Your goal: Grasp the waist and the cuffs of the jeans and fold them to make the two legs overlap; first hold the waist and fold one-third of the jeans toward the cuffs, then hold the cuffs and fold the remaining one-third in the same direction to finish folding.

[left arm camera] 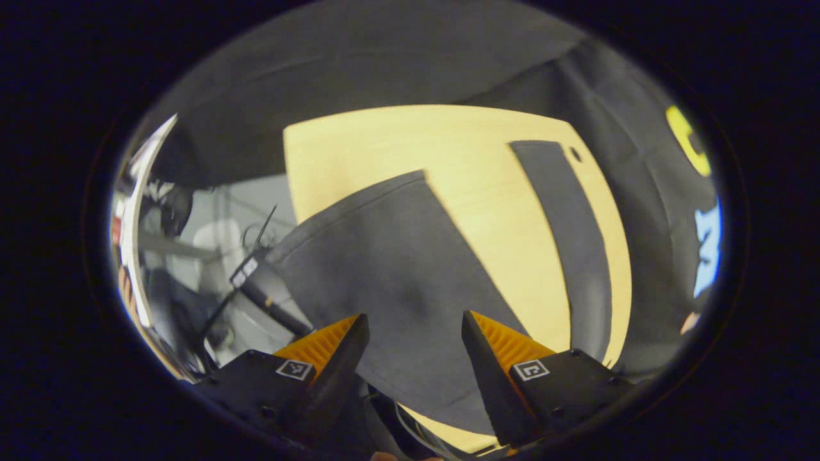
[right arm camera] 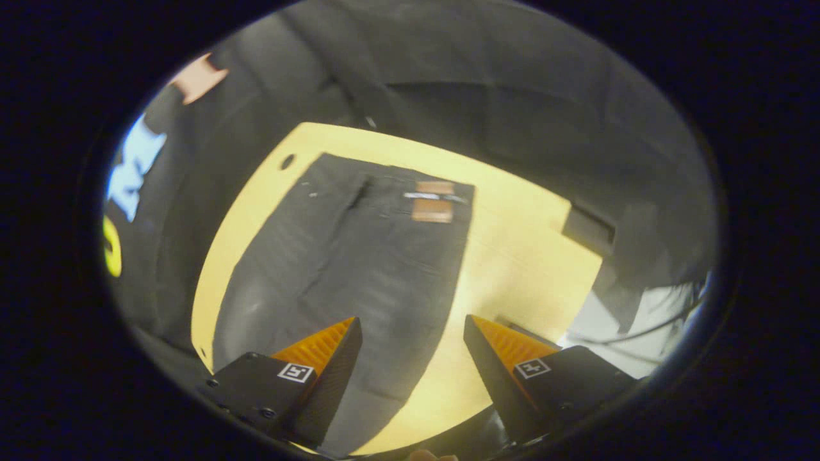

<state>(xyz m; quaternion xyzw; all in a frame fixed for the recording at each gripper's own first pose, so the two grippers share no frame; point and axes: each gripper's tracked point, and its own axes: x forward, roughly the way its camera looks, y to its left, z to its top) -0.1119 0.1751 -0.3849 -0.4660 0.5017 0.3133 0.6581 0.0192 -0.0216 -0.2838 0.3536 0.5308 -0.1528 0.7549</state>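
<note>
Lying flat on the yellow table (right arm camera: pixel 512 256), the dark jeans (right arm camera: pixel 359 269) are showing their waist (right arm camera: pixel 397 182) at the far end in the right gripper view, with a brown patch (right arm camera: pixel 433 210) near the waistband. The right gripper (right arm camera: pixel 413 330) is hovering above the jeans with its jaws spread wide and holding nothing. In the left gripper view, the left gripper (left arm camera: pixel 415 326) is also hanging over the dark cloth (left arm camera: pixel 391 269) with its jaws wide apart and empty, while a narrow dark strip (left arm camera: pixel 564 237) is lying farther off on the table (left arm camera: pixel 487 211), apart from the broad piece.
</note>
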